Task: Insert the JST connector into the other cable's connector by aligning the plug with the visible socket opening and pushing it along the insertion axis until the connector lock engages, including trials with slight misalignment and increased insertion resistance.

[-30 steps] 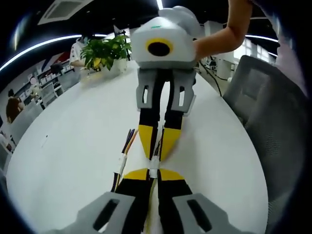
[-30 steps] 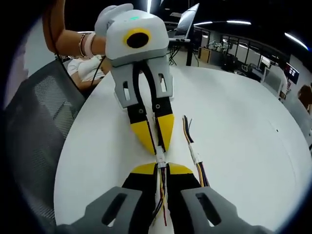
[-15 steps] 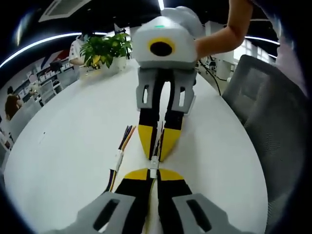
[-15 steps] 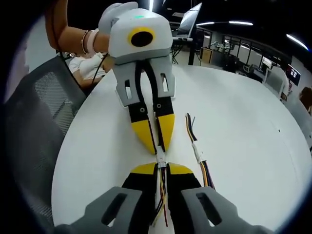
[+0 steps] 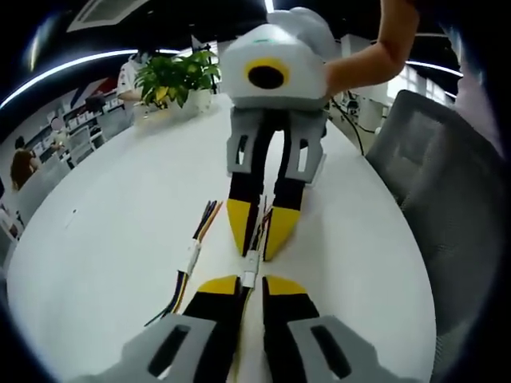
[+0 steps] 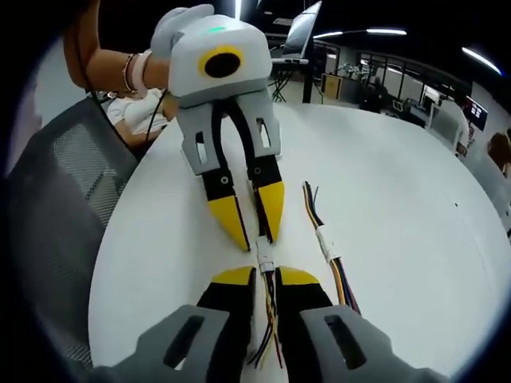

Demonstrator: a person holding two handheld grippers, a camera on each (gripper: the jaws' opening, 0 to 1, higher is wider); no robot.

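Connector [image 5: 250, 278] white, mated, between both grippers over table [image 5: 112, 239]; left gripper [image 5: 251, 285] and right gripper [image 6: 266, 275] each pinch its wires. Spare cable [image 6: 326, 243] beside.

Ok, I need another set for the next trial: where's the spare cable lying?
The spare cable lies loose on the white table, in the right gripper view just right of the two facing tongs; in the left gripper view it lies to their left.

A white table [image 5: 112, 231] carries a potted plant [image 5: 177, 80] at its far edge and 1 loose cable [image 5: 194, 254] lying flat. A grey mesh chair [image 5: 447, 191] stands beside it. A laptop [image 6: 297, 32] sits beyond.
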